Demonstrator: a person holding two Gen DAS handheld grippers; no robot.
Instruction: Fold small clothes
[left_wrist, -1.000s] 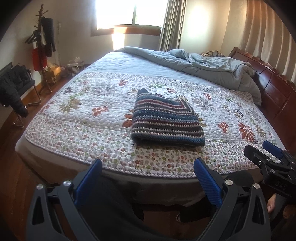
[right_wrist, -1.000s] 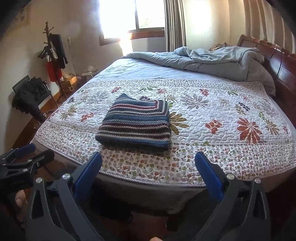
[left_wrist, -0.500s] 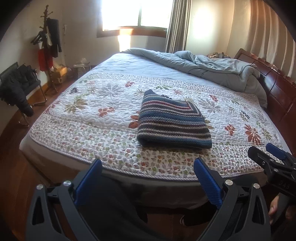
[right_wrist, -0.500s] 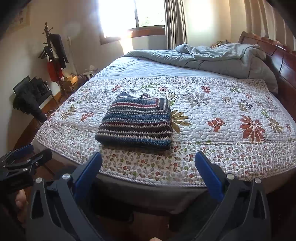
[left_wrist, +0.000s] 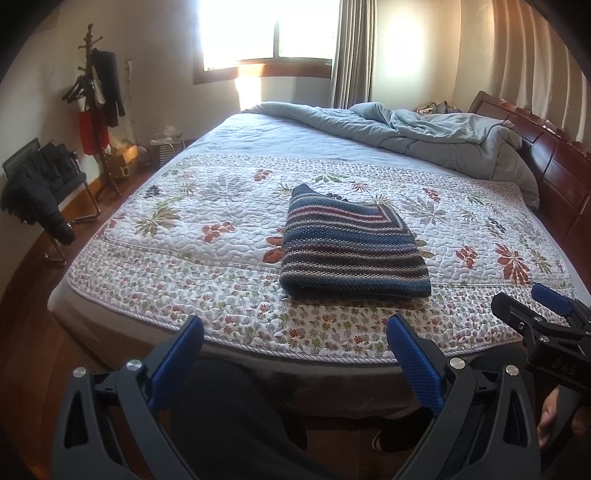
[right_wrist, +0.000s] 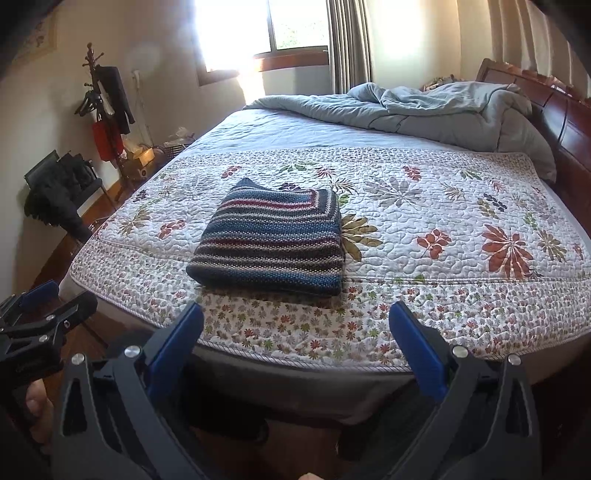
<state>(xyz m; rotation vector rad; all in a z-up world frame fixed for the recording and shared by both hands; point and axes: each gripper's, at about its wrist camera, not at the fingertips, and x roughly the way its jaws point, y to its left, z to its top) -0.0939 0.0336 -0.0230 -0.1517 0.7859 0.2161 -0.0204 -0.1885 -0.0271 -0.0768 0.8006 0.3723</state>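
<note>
Sweater (left_wrist: 352, 247) lies folded near the quilt (left_wrist: 184, 236) edge (both claws spread, empty, short of it).

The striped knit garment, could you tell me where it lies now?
The striped knit garment lies folded on the floral quilt near the bed's front edge, ahead of both open grippers, left and right.

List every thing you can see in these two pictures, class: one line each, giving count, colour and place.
sweater: 1, blue striped, folded, on quilt
quilt: 1, white floral, over bed
duvet: 1, pale blue, bunched by headboard
headboard: 1, dark wood, right
coat stand: 1, brown, left wall
chair: 1, black, left, holding dark jacket
window: 1, bright, far wall
left gripper: 1, black and blue, open, empty
right gripper: 1, black and blue, open, empty
</note>
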